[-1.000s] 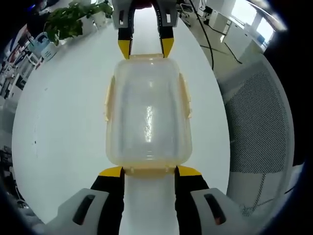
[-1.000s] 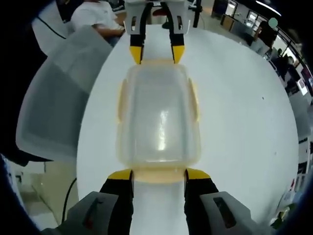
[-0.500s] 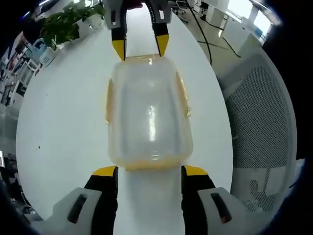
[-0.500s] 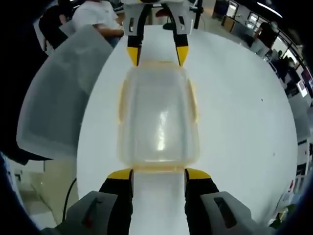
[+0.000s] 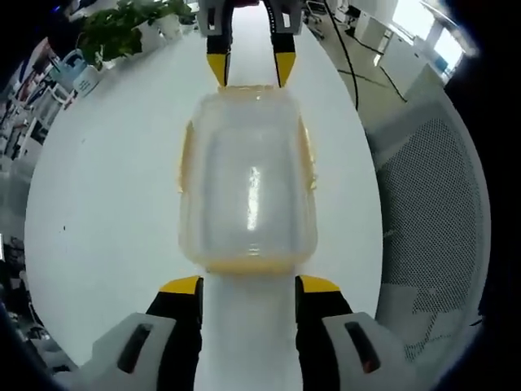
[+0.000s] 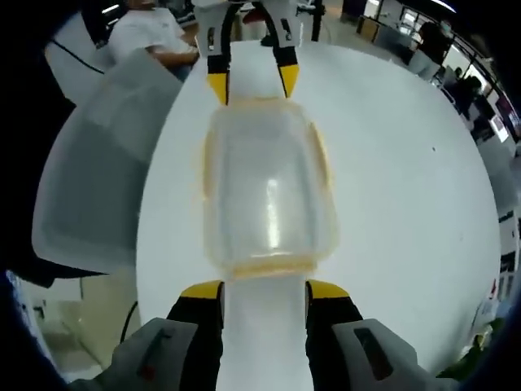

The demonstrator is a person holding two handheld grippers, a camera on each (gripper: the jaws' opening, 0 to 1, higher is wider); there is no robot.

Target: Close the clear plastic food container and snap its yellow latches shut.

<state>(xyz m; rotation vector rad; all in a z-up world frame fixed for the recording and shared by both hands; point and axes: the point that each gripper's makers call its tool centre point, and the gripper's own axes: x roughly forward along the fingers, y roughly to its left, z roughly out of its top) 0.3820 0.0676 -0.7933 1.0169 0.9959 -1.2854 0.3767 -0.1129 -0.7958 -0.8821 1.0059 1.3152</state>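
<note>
The clear plastic food container (image 5: 247, 187) (image 6: 269, 187) lay on the white table (image 5: 106, 204) (image 6: 407, 179) with its lid on, lengthwise between the two grippers. Yellow latches (image 5: 186, 155) (image 6: 209, 160) ran along both long sides, and another sat at each short end. The left gripper (image 5: 248, 285) stood just short of one end, jaws spread wide with nothing between them; the right gripper (image 6: 264, 291) faced it at the opposite end, equally wide and empty. A mesh chair (image 5: 435, 212) stood beside the table, and potted plants (image 5: 122, 28) at its far edge.
</note>
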